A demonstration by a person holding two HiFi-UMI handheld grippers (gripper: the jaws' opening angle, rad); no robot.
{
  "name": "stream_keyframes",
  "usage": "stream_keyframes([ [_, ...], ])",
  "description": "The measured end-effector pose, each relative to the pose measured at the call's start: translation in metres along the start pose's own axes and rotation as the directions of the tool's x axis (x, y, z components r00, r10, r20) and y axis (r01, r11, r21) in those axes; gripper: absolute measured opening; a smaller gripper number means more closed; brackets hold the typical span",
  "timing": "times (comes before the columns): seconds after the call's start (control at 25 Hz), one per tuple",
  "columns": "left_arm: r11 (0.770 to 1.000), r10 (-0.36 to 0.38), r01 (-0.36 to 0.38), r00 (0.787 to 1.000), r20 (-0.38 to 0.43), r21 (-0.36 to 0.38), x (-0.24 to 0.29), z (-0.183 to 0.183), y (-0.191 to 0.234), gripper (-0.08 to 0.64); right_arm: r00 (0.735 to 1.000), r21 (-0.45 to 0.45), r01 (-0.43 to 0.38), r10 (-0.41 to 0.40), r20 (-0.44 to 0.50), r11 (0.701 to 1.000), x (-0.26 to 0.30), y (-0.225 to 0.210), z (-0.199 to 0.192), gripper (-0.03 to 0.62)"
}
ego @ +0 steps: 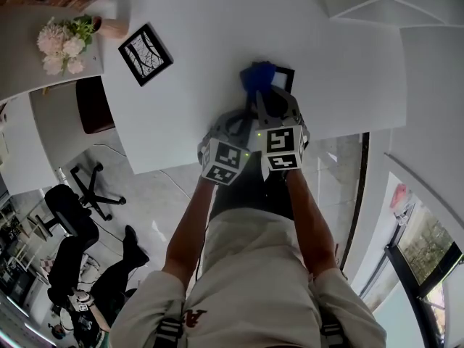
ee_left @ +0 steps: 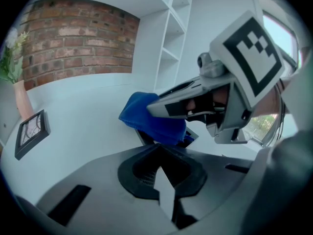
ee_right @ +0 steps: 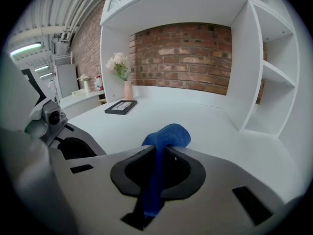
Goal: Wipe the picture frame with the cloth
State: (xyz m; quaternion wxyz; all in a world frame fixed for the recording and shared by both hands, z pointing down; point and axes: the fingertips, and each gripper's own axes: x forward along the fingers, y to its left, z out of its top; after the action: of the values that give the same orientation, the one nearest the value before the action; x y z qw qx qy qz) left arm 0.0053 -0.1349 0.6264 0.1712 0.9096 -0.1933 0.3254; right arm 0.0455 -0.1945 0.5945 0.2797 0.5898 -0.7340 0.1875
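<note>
2 picture frames lie flat on the white table (ego: pixel 203 20): one is bare at about 10 o'clock in the head view, the spare frame (ego: pixel 145 53), and the other, the picture frame (ego: pixel 284 75) to be wiped, sits at 12 o'clock just ahead of both grippers. Its left part is covered by the blue cloth (ego: pixel 259 75). The right gripper (ee_right: pixel 155 180) is clenched on a thin strip of that cloth, and the rest is bunched into a lump past the jaw tips that appears to rest on the frame. The left gripper (ee_left: pixel 161 180) grasps nothing. Its jaws are drawn almost together, with only a sliver of table showing between them, and it hangs just beside the right gripper at its 8 o'clock rather than on the frame. That leaves the frame loose on a smooth top, so the likeliest trouble is that a push toward 12 o'clock slides or turns it instead of rubbing it clean. Since only 1 narrow fold is pinched, dragging could also pull the cloth out of the jaws. The lump touches only a small patch, so the frame's 3 o'clock side could go unwiped, and if the lump rolls aside the hard jaw tips could scrape the glass. With the 2 grippers this close, a wide stroke toward 9 o'clock could knock them together.
</note>
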Motion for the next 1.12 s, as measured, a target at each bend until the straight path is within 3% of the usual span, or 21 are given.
stream_keyframes([
  [0.68,1.000,0.003,-0.004,1.000,-0.010,-0.028,0.000,-0.001,0.000,0.002,0.999,-0.022,0.008,-0.009,-0.043,1.000,0.015,-0.011,-0.015,0.034],
  [1.12,0.999,0.014,-0.014,1.000,-0.010,-0.036,0.000,-0.001,-0.001,0.002,0.997,-0.009,0.060,-0.061,-0.040,0.998,-0.001,-0.034,-0.025,0.034],
])
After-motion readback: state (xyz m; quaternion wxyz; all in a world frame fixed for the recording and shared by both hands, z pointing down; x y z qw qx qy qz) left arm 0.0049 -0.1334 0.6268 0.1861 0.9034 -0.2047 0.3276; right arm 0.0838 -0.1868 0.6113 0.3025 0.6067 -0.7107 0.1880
